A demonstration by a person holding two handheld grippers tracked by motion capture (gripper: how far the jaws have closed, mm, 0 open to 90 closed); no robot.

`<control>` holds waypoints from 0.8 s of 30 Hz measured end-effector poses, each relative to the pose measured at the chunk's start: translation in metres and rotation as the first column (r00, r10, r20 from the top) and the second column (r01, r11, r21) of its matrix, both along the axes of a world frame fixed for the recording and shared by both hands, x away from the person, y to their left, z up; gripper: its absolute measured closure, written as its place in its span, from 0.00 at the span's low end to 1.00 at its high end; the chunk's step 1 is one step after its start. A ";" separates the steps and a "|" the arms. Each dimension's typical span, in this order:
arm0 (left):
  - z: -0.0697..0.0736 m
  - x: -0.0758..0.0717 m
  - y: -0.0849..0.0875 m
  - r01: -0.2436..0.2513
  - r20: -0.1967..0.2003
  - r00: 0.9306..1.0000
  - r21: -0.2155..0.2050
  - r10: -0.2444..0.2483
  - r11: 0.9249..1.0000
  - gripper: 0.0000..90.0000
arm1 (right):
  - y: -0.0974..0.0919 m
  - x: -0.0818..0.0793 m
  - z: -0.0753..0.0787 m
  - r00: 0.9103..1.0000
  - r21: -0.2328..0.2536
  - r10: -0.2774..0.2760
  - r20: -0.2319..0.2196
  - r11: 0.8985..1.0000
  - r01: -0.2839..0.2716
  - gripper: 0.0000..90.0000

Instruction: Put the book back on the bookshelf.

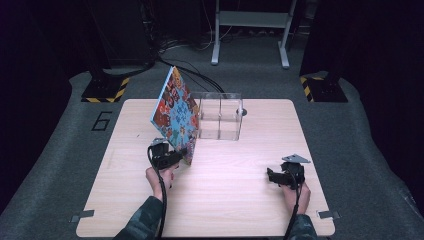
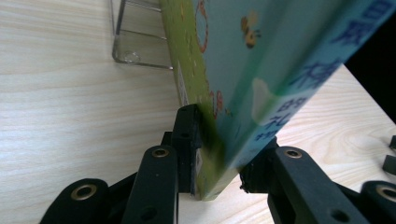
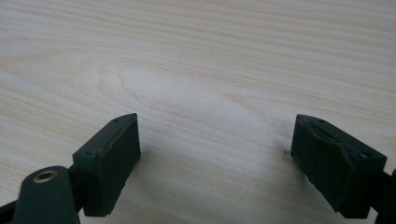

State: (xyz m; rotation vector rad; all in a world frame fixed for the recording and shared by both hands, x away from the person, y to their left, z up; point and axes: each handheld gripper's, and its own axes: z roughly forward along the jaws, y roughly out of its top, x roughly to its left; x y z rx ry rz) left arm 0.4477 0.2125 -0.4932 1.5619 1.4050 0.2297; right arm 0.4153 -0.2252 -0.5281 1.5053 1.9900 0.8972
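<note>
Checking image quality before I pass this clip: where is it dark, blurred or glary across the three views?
High view: the table is evenly lit, its surroundings fall to near black, and the clear rack catches faint glints. Left gripper view: the book, clamped in the left gripper, sits so close that its cover is soft and its print blurred. Right gripper view: wood grain is sharp; the open right gripper casts soft shadows.

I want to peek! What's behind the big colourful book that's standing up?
Behind the book stands a clear plastic rack on the table. The rack's right part shows and looks empty; the book covers its left end, so anything there stays hidden.
</note>
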 end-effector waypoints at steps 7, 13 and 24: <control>-0.002 0.000 -0.005 -0.002 0.012 1.000 -0.015 0.003 1.000 0.78 | 0.000 0.000 0.000 1.000 0.000 0.000 0.000 1.000 0.000 0.17; -0.004 -0.001 -0.011 0.016 0.018 1.000 -0.032 -0.016 0.999 0.75 | 0.000 0.000 0.000 1.000 0.000 0.000 0.000 1.000 0.000 0.17; -0.003 -0.001 -0.006 0.073 0.020 0.997 0.040 -0.074 0.997 0.44 | 0.000 0.000 0.000 1.000 0.000 0.000 0.000 1.000 0.000 0.17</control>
